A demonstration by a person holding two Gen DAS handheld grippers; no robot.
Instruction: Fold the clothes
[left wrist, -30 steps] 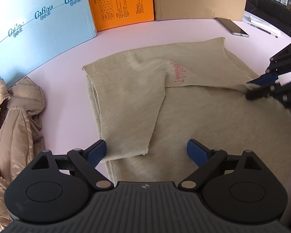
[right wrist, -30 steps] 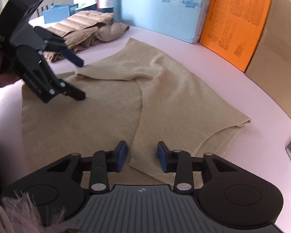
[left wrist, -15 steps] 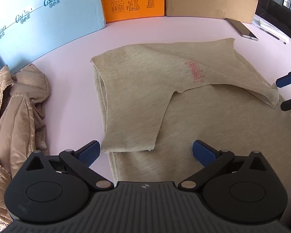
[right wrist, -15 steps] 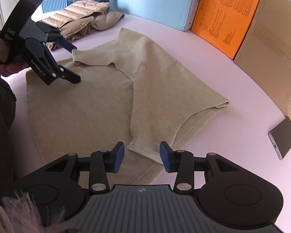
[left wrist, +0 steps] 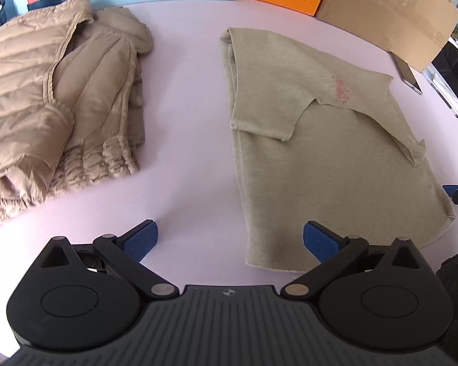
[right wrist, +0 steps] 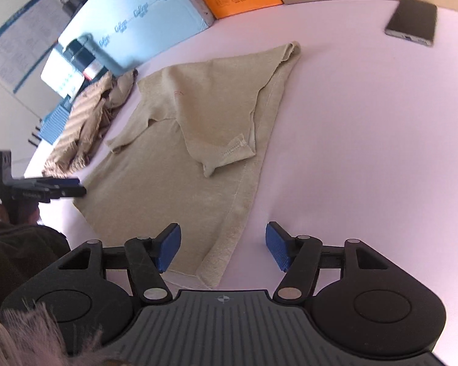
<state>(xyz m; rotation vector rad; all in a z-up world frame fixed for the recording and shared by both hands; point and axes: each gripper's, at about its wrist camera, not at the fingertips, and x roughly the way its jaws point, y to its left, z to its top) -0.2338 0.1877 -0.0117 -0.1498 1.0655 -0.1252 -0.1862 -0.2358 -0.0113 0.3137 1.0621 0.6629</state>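
On the tabletop [left wrist: 192, 128], the sleeves-folded beige shirt [left wrist: 336, 164] awaits hem-folding: left claw [left wrist: 230, 238] wide, empty; right claw [right wrist: 223, 248] opening, empty, hem at six o'clock.

Beige shirt [left wrist: 336, 164] with red print, quilted tan jacket [left wrist: 61, 100], pink table [left wrist: 186, 122].

My left gripper [left wrist: 230, 239] hangs tilted down, jaws spread wide, gripping nothing. My right gripper [right wrist: 223, 245] is opening, pads bare.
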